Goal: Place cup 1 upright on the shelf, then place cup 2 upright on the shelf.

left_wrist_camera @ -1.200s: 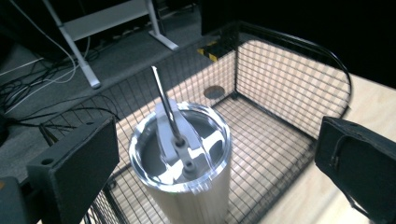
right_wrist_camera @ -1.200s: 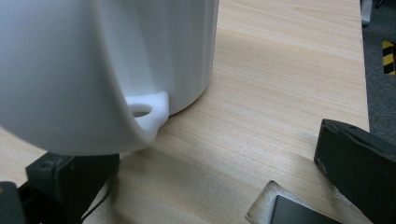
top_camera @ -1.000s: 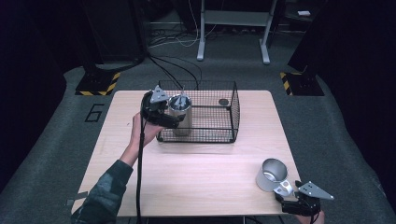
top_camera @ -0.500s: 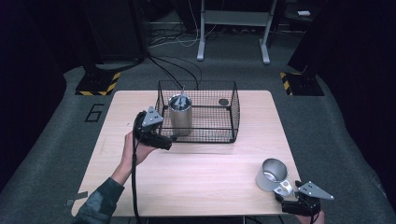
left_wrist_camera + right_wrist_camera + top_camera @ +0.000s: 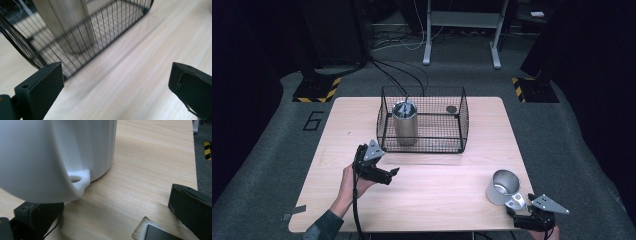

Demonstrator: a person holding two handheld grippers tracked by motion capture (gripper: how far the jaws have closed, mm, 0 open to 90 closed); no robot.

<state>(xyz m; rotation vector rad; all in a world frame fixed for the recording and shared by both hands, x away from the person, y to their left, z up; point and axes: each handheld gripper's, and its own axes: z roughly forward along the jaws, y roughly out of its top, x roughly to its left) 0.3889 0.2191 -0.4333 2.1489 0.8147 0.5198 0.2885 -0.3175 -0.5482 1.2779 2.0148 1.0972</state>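
High view shows a wooden counter with a black wire basket at the back. A tall metal cup stands up inside the basket, at its left end. A small dark round thing lies in the basket's far right corner. The left hand-held gripper hovers over the counter just in front of the basket, with its jaws spread wide and nothing between them. A second metal cup lies tipped on its side near the counter's front right corner. The right hand-held gripper sits right by this cup with its jaws wide apart, and the cup's small handle tab is close to one jaw.
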